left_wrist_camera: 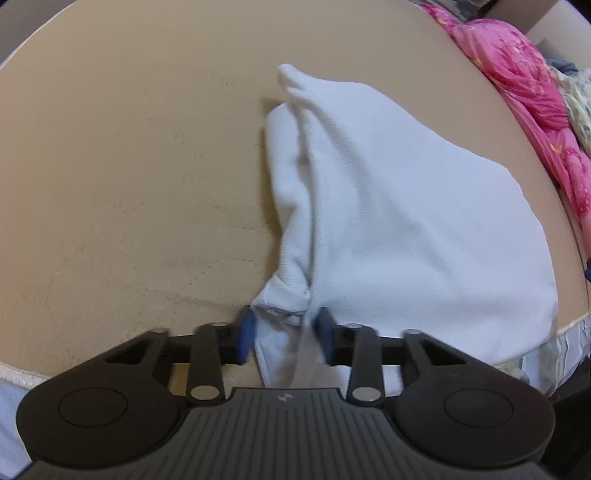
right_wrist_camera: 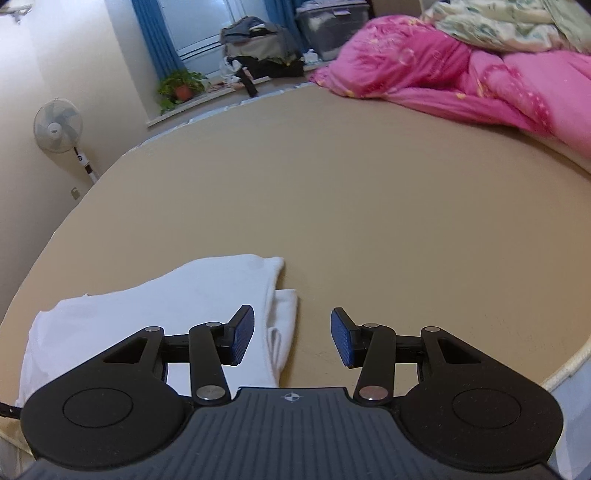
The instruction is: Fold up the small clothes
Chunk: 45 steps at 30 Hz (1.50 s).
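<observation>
A white garment is seen lying on the tan sheet of a bed, close to the near edge of the mattress. In the left wrist view it is bunched into a rough fold, with a raised ridge running away from the camera and a broad smooth panel spread to the right of it. The near corner of the cloth, where a hem and seam are gathered, is pinched by the left claw: the blue pads are pressed against the fabric from both sides, and a strip of cloth is seen hanging down between them toward the camera.

The right claw is held above the bed with its pads spread apart and nothing between them. In the right wrist view the garment is placed to the lower left, partly hidden behind the claw's left finger, while bare sheet is seen under the gap and the right finger.

A crumpled pink quilt is heaped at the far right of the bed, with a pale flowered blanket lying on top of it. Past the bed, a potted plant is set on a window sill beside blue curtains, and a white standing fan is placed against the wall.
</observation>
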Tool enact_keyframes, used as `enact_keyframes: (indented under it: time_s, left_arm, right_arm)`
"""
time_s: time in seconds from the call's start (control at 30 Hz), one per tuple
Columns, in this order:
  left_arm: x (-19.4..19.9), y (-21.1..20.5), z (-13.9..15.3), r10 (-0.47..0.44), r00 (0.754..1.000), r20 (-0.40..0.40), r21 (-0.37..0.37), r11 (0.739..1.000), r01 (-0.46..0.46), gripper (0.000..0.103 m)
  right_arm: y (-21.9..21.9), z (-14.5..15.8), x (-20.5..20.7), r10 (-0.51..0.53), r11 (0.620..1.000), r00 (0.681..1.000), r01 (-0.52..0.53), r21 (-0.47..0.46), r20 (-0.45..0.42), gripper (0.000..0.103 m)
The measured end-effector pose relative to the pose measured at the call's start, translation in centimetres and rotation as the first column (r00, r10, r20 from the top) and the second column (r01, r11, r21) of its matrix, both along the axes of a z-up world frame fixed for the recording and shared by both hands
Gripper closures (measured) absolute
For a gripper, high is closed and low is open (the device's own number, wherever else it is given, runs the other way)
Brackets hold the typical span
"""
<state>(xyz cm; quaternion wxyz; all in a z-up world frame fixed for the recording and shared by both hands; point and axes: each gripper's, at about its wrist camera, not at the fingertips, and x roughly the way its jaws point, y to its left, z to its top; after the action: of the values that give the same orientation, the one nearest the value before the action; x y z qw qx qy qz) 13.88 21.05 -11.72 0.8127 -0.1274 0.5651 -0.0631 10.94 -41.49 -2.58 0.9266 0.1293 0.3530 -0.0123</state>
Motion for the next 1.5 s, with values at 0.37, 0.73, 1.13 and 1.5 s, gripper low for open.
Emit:
enact_keyframes:
  time_s: [0.37, 0.73, 1.13, 1.5]
  left_arm:
    - [-1.0, -0.8, 1.0, 0.048, 0.998, 0.036, -0.006, 0.999, -0.048, 0.085]
    - [-1.4, -13.2, 12.1, -0.097, 0.945, 0.312, -0.018, 0.994, 0.108, 0.091]
    - [-1.7, -38.8, 12.3, -0.409, 0.841, 0.355, -0.092, 0.879, 0.467, 0.085]
    - [-2.9, -29.4, 0.4, -0.332, 0.939, 0.093, 0.057, 0.943, 0.328, 0.093]
  right_arm:
    - [-2.1, -0.4, -0.6, -0.058, 0.997, 0.998, 0.057, 0.045, 0.007, 0.055]
    - [-3.6, 0.0, -0.9, -0.044, 0.997, 0.999, 0.043, 0.059, 0.022, 0.055]
    - [-5.7, -0.7, -0.8, -0.072, 0.990, 0.997, 0.070, 0.122, 0.010, 0.055]
    - [-0.9, -4.1, 2.2, 0.201, 0.966, 0.957, -0.158, 0.207, -0.210, 0.053]
